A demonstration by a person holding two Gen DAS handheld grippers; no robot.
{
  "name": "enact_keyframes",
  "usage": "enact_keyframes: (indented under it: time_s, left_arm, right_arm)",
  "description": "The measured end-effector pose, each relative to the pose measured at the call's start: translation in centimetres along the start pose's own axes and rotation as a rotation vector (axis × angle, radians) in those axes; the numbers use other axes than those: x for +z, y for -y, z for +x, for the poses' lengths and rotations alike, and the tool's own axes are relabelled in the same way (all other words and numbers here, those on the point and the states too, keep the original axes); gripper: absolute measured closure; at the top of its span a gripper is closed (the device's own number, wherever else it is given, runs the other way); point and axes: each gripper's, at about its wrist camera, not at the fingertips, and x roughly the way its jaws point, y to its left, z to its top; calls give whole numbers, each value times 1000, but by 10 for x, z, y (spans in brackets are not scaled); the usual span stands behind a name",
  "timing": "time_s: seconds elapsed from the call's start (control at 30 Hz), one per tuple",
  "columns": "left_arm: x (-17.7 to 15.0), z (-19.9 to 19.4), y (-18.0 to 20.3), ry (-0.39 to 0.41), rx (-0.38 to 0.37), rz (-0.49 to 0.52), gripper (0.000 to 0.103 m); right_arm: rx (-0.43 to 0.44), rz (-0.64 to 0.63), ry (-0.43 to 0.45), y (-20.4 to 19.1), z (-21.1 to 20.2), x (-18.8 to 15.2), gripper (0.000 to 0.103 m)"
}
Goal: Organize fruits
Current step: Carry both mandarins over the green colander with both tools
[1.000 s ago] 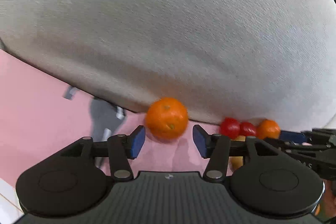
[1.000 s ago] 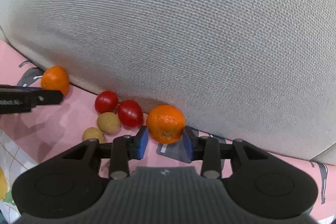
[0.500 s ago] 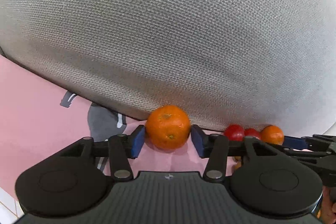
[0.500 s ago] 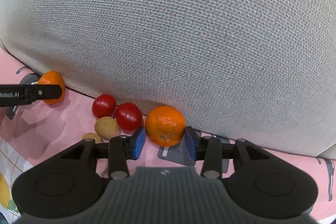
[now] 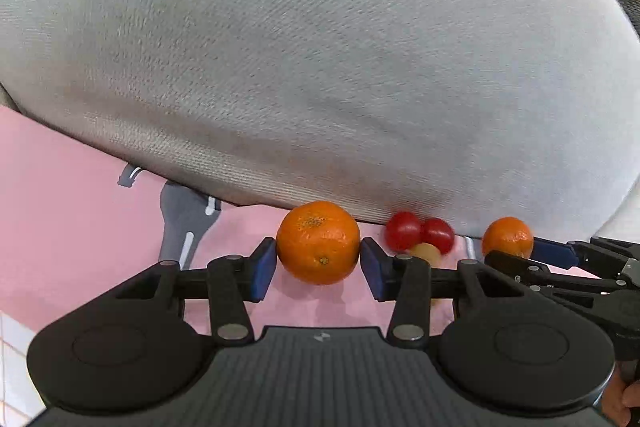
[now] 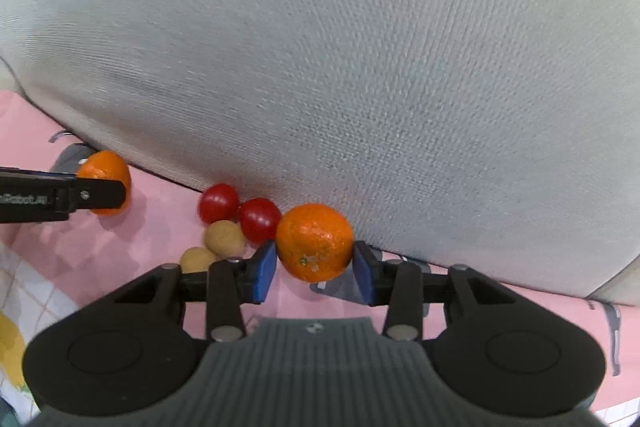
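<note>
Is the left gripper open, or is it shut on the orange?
Shut on it: both blue pads of the left gripper, which was just closing, touch the sides of the orange.

bg: grey woven cushion (image 5: 320,47) | surface: pink printed cloth (image 5: 72,195) beneath it

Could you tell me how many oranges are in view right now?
2. One orange sits between the left gripper's pads; the other orange sits between the right gripper's pads, beside the red tomatoes. More could be hidden behind the grey cushion.
</note>
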Motion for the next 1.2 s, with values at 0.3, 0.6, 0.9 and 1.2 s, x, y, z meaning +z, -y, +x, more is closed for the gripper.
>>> enact_keyframes:
  time_s: [0.3, 0.6, 0.9, 1.2]
  left_arm:
    - [-12, -54, 39, 47, -60, 104, 52]
    - [-34, -105, 77, 65, -123, 194, 52]
    - [-68, -130, 124, 55, -169, 303, 52]
    - [-94, -136, 161, 20, -216, 376, 52]
  right_arm:
    - [45, 34, 78, -1, -69, -28, 64]
    - [45, 75, 100, 7, -124, -64, 64]
    - [17, 127, 90, 27, -152, -121, 64]
    - [-22, 159, 83, 45, -170, -159, 64]
